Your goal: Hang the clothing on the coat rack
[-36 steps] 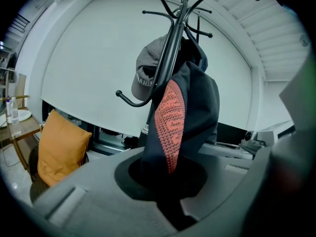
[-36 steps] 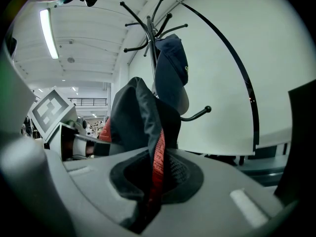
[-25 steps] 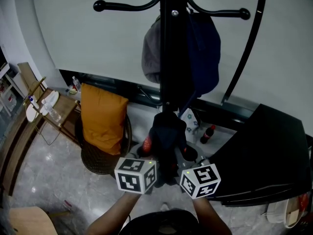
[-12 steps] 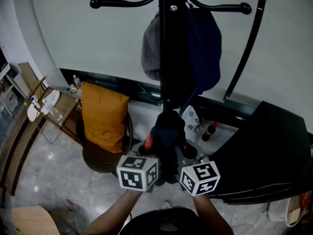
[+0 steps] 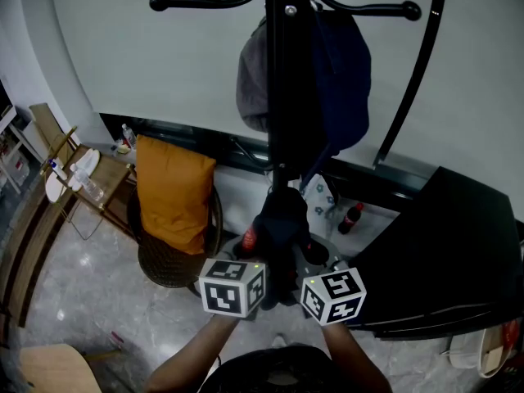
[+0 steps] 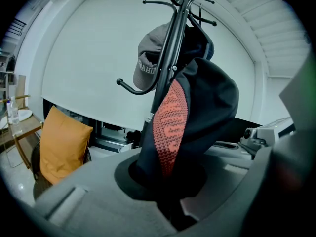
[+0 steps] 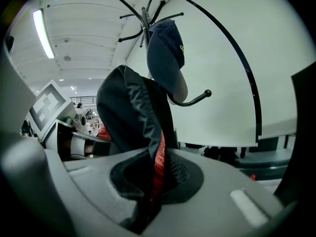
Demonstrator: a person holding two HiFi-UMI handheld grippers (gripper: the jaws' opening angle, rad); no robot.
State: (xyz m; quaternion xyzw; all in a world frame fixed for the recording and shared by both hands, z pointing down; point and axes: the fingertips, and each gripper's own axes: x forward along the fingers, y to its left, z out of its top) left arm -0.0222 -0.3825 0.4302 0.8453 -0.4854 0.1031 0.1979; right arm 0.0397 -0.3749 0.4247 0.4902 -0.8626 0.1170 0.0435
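Head view: left gripper [image 5: 250,262] and right gripper [image 5: 304,265] sit side by side, both clamped on the dark red-mesh garment [image 5: 282,219], held low by the coat rack [image 5: 286,97] pole. Carrying step, not hung yet. Next, probably lift it to the free hook [image 5: 188,5], clear of the grey cap [image 5: 252,80] and navy cap [image 5: 344,80].

This looks like a sitting corner set up inside a big hall. A black coat rack [image 5: 282,97] with caps [image 5: 252,84] stands by a white wall [image 5: 164,64]. There is a round basket chair [image 5: 168,267] with an orange cushion [image 5: 172,195], a small wooden bench [image 5: 97,188], a shiny stone floor [image 5: 74,301] and a long ceiling light [image 7: 42,33].
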